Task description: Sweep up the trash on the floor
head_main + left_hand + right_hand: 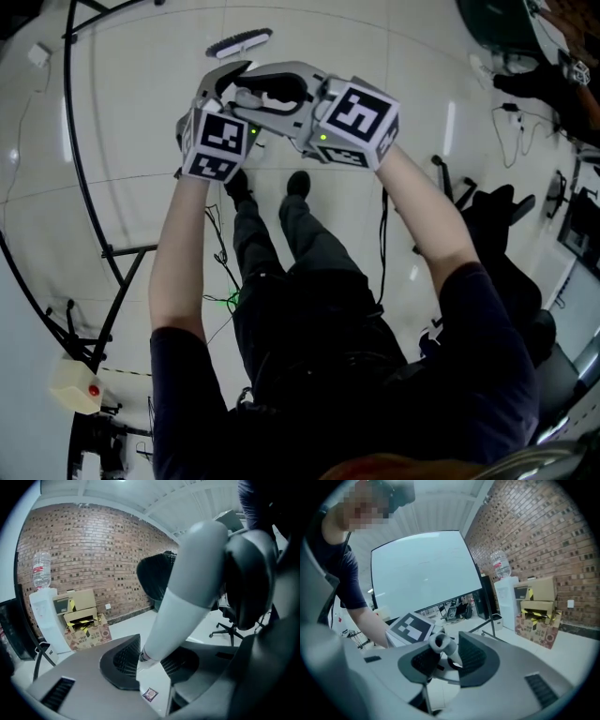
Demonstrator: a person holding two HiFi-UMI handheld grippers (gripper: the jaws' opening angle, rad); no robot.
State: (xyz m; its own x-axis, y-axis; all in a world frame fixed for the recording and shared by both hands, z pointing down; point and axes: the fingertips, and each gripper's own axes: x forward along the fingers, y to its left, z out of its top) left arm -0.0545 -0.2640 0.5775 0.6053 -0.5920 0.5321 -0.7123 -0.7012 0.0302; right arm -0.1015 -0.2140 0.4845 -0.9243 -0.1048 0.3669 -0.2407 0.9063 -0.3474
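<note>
Grey-and-white handle (187, 597) sat clamped between the left gripper's (152, 663) pads, while the right gripper (446, 658) pinched only its rounded top end. The brush head (239, 42) lay on the floor (141, 112) at the head view's upper middle. That shallow end grip looked liable to slip and let the brush twist off its sweep.

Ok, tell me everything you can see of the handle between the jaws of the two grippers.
The handle is a smooth, plastic-looking rod, grey at its thick rounded end and white below. In the left gripper view it slants from upper right down between the jaws of the left gripper, which look closed on it. In the right gripper view its grey tip sits between the jaws of the right gripper, a black loop beside it; whether those jaws press it cannot be told.
</note>
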